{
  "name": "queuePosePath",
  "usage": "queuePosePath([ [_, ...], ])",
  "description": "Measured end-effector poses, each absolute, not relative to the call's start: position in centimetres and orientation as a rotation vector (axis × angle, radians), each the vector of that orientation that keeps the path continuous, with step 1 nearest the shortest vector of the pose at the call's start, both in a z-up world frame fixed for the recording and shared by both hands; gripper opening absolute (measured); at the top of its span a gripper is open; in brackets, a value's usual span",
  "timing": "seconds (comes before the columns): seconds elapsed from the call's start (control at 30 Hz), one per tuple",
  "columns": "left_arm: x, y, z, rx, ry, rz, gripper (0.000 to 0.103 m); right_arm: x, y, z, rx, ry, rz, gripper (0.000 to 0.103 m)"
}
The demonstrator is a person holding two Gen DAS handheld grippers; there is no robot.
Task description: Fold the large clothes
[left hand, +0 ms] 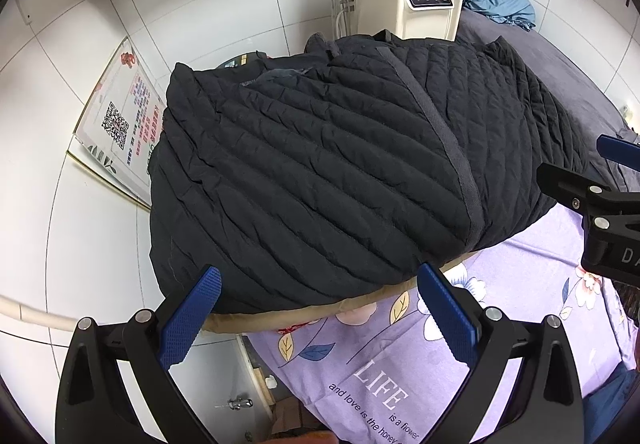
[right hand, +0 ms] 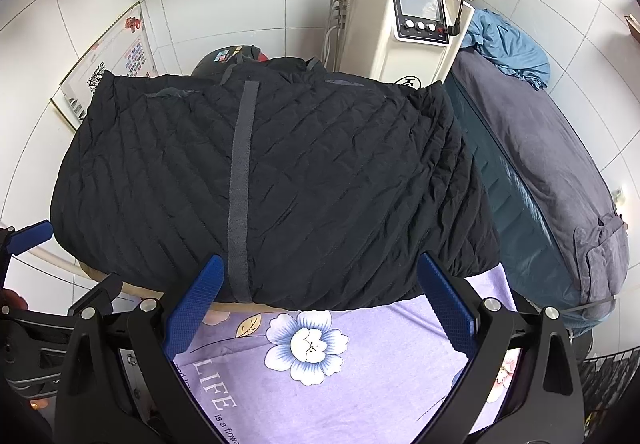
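Observation:
A black quilted jacket [left hand: 320, 164] lies folded into a broad block on the purple floral sheet [left hand: 520, 276], with a grey strip running down it; it also shows in the right wrist view [right hand: 280, 184]. My left gripper [left hand: 320, 304] is open and empty, just short of the jacket's near edge. My right gripper [right hand: 320, 296] is open and empty at the same near edge, its left pad [right hand: 196, 308] beside the grey strip. The right gripper shows at the right edge of the left wrist view [left hand: 600, 180]. The left gripper shows at the left edge of the right wrist view [right hand: 28, 240].
A white machine [right hand: 412, 28] with a screen stands behind the jacket. A bed with a dark grey cover [right hand: 552, 172] and blue cloth [right hand: 508, 44] lies to the right. A framed poster [left hand: 120, 120] leans on the tiled wall at left. The purple sheet [right hand: 360, 372] covers the near surface.

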State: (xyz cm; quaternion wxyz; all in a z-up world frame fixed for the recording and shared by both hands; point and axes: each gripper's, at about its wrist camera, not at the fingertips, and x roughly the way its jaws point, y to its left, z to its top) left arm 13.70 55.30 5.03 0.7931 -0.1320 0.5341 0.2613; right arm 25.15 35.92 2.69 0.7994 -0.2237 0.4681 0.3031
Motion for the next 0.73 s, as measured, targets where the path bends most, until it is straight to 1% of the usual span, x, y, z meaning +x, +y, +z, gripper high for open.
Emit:
queuePosePath([
  [0.37,13.27,55.0,5.53,-0.287,1.096,0.55,0.097,24.98,36.07,2.57,-0.47,1.008,0.657,0.096],
  [0.73,13.57,54.79,5.26,-0.269,1.125,0.554,0.096,24.78,36.2,2.47,-0.477,1.009,0.663,0.096],
])
